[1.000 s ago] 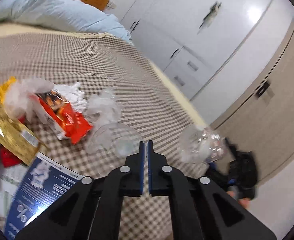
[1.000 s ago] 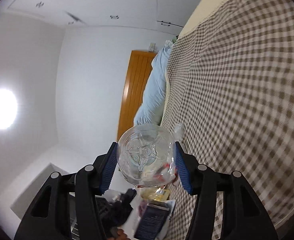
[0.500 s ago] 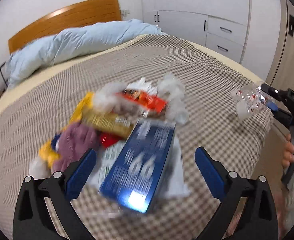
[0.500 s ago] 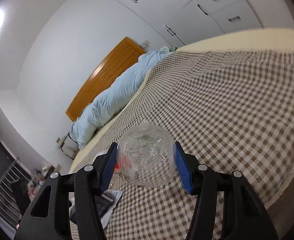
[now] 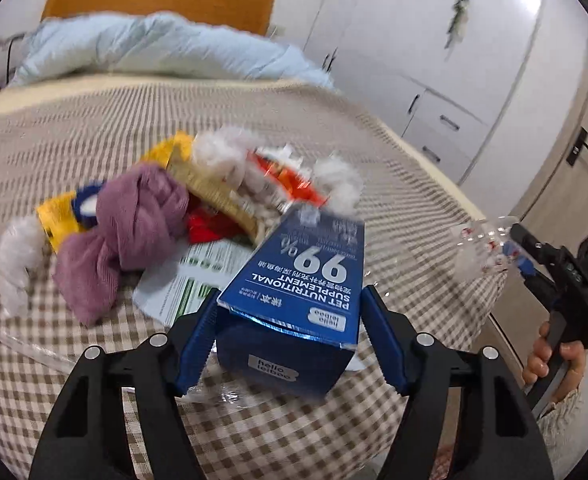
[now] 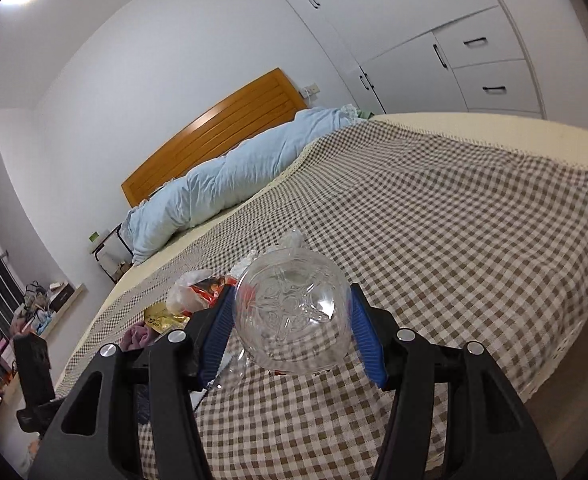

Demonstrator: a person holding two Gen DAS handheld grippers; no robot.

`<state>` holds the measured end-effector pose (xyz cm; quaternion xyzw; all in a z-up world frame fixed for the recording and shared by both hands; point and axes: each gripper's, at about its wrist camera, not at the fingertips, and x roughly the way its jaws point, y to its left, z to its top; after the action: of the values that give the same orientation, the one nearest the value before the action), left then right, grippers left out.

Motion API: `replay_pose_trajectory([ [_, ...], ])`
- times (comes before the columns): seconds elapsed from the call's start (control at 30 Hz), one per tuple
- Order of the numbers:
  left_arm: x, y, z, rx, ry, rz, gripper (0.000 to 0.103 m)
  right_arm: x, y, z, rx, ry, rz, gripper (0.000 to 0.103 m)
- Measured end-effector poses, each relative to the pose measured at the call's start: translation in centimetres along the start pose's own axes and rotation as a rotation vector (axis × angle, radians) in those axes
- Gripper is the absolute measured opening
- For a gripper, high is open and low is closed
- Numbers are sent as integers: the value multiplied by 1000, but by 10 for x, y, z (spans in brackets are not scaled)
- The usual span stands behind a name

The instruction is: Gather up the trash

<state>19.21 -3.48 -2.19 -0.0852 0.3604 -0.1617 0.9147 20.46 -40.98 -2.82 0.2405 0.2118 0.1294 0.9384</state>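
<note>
So the blue box [image 5: 294,300] is straddled by the left gripper [image 5: 290,336], whose jaws have just been closing in, one pad on each long side. The right pad [image 5: 381,344] looks a hair off the cardboard, so whether it's properly squeezed can't be told yet. A sideways grab makes sense for a light carton lying flat. The box sits at the 6 o'clock edge of the trash pile [image 5: 214,192] on the checked bedspread [image 5: 74,128], glossy, white lettering, near end a bit open. A purple cloth [image 5: 130,220] is bunched at 9 o'clock. The clear plastic bottle [image 6: 294,312] is clamped base-first in the right gripper [image 6: 292,332], kept up off the bed, probably just carried along.
</note>
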Motion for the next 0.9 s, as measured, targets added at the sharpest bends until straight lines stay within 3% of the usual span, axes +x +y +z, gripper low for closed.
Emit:
replay_pose_trajectory([
  [0.23,-57,-40,15,132,-115,77,65,-24,2,8,3,-40,13,55],
  [0.47,-113,-63,11,183,-200,101,65,-56,21,5,-26,-63,44,55],
  [0.67,-155,-84,-13,245,-217,135,65,-88,41,-6,-57,-65,82,55],
  [0.9,-184,-91,-57,257,-201,123,65,-110,55,-36,-75,-9,91,55],
])
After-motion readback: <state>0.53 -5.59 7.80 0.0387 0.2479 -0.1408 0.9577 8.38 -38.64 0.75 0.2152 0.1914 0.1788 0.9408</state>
